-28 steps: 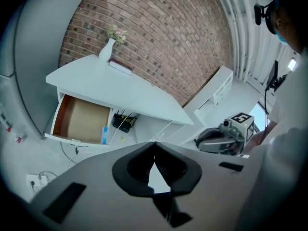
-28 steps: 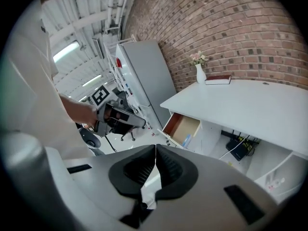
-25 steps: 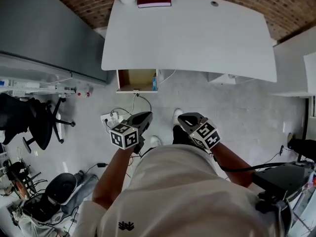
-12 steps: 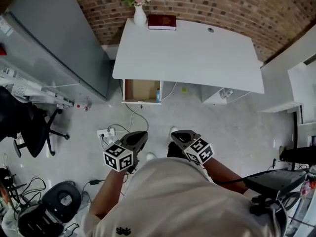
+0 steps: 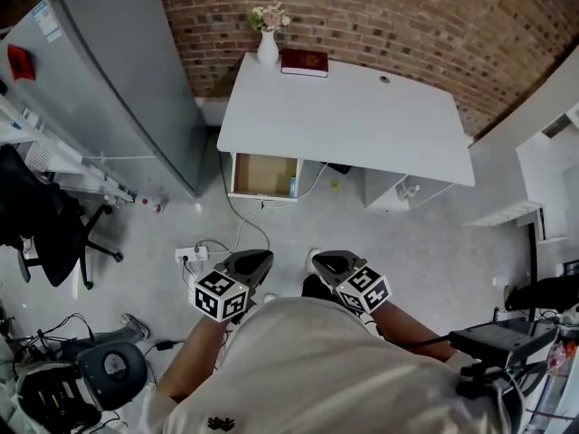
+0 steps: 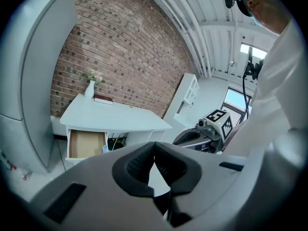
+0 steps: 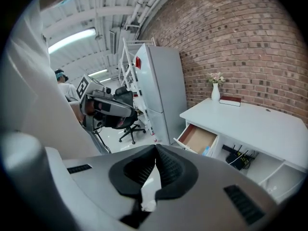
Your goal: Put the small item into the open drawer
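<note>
Close to the person's body, the left gripper (image 5: 260,258) and the right gripper (image 5: 324,261) hang side by side above the floor. Both are clenched, pads meeting at the tips with nothing between them. Just beyond them a power strip (image 5: 188,254) lies on the floor. Farther on, the drawer (image 5: 262,196) stands pulled out under the near left corner of the desk (image 5: 362,125). The small blue item (image 5: 292,186) sits inside it, in the front right corner on the brown bottom. A white vase (image 5: 268,51) of flowers and a dark red book (image 5: 303,61) sit at the desk's far left corner.
</note>
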`<state>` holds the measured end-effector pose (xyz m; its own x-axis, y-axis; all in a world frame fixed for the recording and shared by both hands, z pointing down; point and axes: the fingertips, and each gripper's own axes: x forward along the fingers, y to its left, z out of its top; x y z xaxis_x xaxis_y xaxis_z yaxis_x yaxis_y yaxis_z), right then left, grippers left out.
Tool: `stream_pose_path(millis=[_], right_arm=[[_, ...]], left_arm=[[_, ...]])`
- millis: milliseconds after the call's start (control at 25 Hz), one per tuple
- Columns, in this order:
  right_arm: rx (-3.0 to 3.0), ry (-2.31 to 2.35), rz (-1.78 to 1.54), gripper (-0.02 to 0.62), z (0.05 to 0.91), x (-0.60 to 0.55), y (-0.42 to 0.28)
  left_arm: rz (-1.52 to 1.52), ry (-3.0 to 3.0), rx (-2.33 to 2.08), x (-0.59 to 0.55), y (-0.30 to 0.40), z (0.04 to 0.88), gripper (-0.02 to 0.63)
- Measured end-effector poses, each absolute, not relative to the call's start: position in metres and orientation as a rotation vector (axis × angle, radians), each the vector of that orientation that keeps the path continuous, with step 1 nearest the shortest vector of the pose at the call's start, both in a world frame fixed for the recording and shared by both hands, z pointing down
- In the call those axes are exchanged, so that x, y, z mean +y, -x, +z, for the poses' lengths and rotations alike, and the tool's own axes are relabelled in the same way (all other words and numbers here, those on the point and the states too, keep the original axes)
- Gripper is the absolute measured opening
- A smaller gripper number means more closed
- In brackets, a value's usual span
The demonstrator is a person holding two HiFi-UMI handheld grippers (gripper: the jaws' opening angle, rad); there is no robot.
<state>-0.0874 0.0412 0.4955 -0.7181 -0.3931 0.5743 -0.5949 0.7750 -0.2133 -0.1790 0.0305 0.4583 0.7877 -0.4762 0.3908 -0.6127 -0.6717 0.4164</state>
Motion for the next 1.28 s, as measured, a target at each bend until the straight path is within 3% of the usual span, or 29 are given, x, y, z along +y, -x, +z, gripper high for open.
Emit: stream_pose_path(millis=[1280], right_arm=[[-2.470, -0.680, 0.459, 0.029, 0.500, 0.117, 0.136]], left_arm=[[0.371, -2.408, -0.859, 0.111, 0.232, 0.491, 0.024]])
